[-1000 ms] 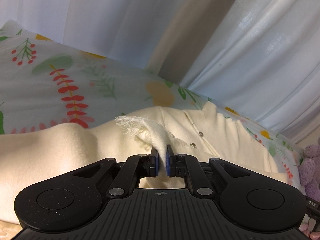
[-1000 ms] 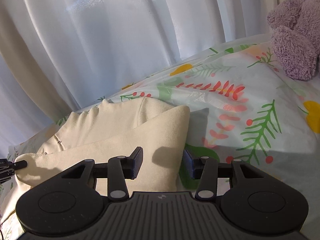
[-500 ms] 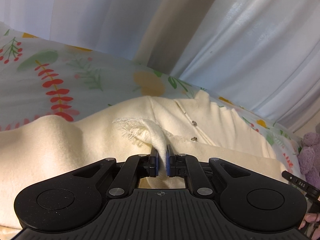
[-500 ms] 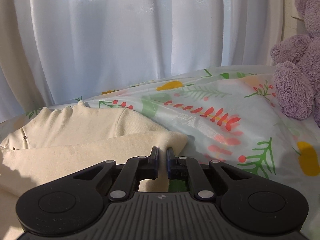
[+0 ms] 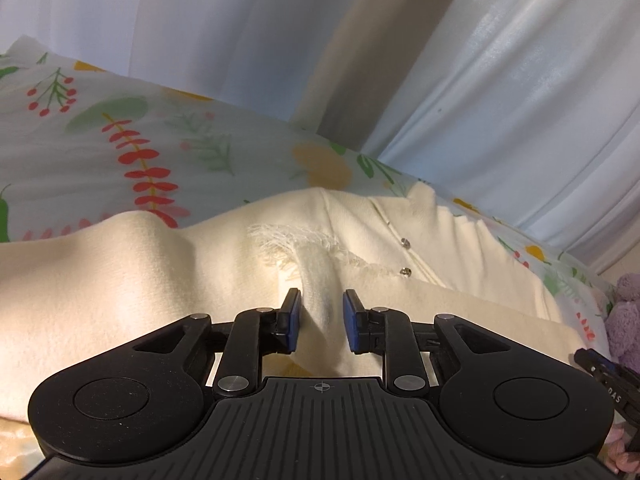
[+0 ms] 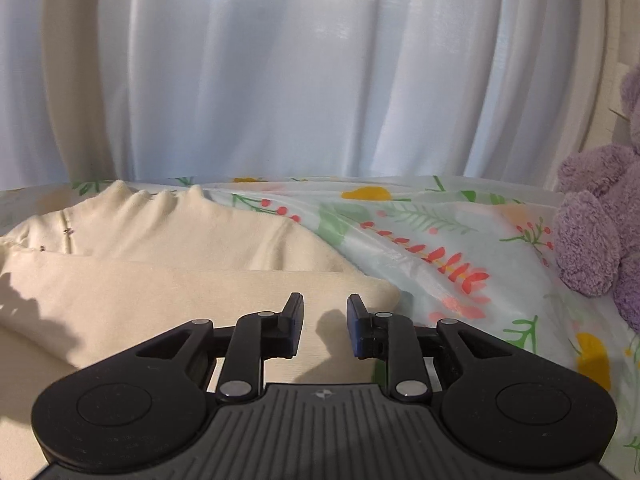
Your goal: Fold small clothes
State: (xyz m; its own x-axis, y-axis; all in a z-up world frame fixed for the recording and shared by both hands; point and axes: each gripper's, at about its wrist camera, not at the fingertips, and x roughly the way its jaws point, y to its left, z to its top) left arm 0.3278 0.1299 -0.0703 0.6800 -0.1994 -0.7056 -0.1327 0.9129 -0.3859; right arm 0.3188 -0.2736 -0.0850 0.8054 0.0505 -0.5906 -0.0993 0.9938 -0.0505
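A cream cardigan (image 5: pixel 400 240) lies folded on a floral bed sheet (image 6: pixel 440 232). Both the left hand-held gripper (image 5: pixel 320 314) and right hand-held gripper (image 6: pixel 324 320) are opening, pads clear of fabric. "DAS" shows on the right tool.

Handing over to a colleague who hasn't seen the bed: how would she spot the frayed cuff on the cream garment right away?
Find the floral bedsheet below the white curtain; the cream cardigan lies across it. The frayed cuff sits just left of the cardigan's small metal buttons, its strip of cloth running between the opening jaws of the left tool. It is the only edge with loose white fringe.
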